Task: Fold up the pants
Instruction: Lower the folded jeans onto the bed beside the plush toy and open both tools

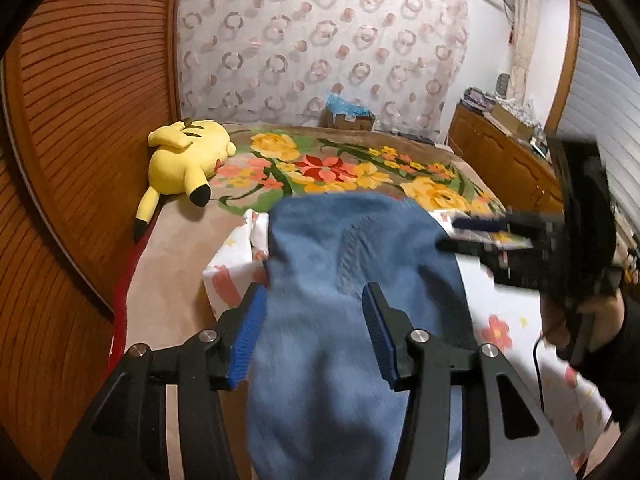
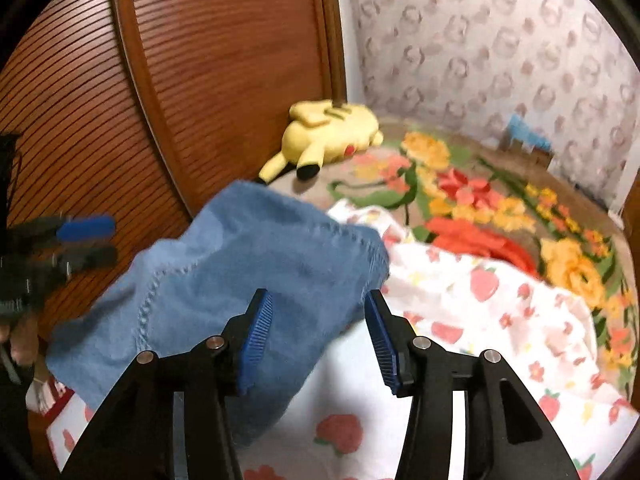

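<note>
Fingers (image 1: 256, 336) on the left gripper (image 1: 316, 336) and right gripper (image 2: 318, 338) are spread, pinching nothing. Blue pants (image 1: 344, 264) lie near, on the strawberry sheet (image 2: 480, 304). Bumping them could spoil the fold.

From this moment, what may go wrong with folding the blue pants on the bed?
1. Both the left gripper and the right gripper are open, so the blue pants may slump out of shape.
2. The pants lie on a loose strawberry-print sheet; a regrasp might pinch the sheet too.
</note>
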`<act>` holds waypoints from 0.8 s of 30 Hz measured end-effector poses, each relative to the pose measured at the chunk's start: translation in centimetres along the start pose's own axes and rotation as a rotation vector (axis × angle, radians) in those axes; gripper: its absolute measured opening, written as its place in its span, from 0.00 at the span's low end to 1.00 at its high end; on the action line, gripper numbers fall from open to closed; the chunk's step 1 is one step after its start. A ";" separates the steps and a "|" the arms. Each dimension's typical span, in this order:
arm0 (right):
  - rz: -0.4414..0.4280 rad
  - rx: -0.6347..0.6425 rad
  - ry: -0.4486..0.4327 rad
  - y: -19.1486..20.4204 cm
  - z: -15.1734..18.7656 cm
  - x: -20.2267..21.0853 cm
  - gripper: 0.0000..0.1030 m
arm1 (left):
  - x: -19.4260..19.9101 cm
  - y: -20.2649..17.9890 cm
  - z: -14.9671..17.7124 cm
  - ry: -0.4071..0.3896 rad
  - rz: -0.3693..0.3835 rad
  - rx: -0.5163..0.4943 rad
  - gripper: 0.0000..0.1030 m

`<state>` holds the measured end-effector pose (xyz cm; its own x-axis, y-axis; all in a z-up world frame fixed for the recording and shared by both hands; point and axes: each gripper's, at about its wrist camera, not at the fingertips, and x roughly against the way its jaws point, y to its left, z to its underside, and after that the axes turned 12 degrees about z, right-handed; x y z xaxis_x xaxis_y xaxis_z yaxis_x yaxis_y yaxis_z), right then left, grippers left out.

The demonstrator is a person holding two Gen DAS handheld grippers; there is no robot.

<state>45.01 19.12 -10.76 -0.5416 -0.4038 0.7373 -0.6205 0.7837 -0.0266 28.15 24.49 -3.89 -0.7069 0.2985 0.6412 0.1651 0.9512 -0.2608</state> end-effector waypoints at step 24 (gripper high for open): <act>-0.046 -0.003 -0.096 1.4 7.2 15.8 0.48 | 4.0 -7.2 6.8 -0.060 -0.071 -0.056 0.76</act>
<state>31.53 10.45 -3.99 -0.5641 -0.4828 0.6699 -0.6445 0.7646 0.0084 19.44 18.31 -4.38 -0.7576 0.2269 0.6120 0.1505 0.9731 -0.1745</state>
